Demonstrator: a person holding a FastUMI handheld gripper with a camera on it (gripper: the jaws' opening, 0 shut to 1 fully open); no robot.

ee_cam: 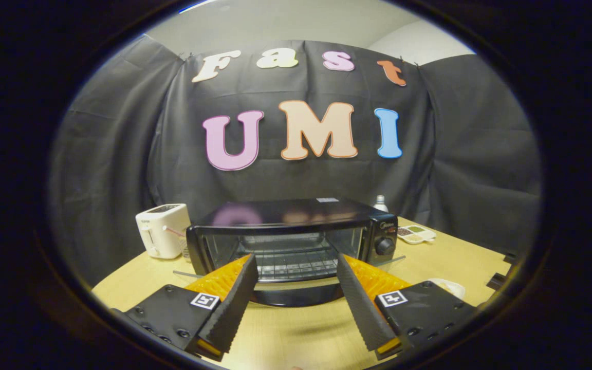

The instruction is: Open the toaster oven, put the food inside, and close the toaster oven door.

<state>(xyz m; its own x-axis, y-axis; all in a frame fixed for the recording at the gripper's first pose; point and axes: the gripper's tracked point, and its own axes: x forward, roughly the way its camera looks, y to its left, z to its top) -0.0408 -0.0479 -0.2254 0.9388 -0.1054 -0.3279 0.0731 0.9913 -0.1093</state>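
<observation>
Gripper view has your tongs (296, 267) spread and empty before the toaster oven (291, 241), door (296, 295) already down. Fetch the food next, probably the pale item (447, 285) on the desk (450, 257); approach low and square

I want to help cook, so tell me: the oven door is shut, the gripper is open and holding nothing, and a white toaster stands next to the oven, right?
Not quite. The gripper view shows the oven with its door folded down open, the rack bare inside. The rest holds: the gripper is open and holds nothing, and the white toaster stands beside the oven.
</observation>
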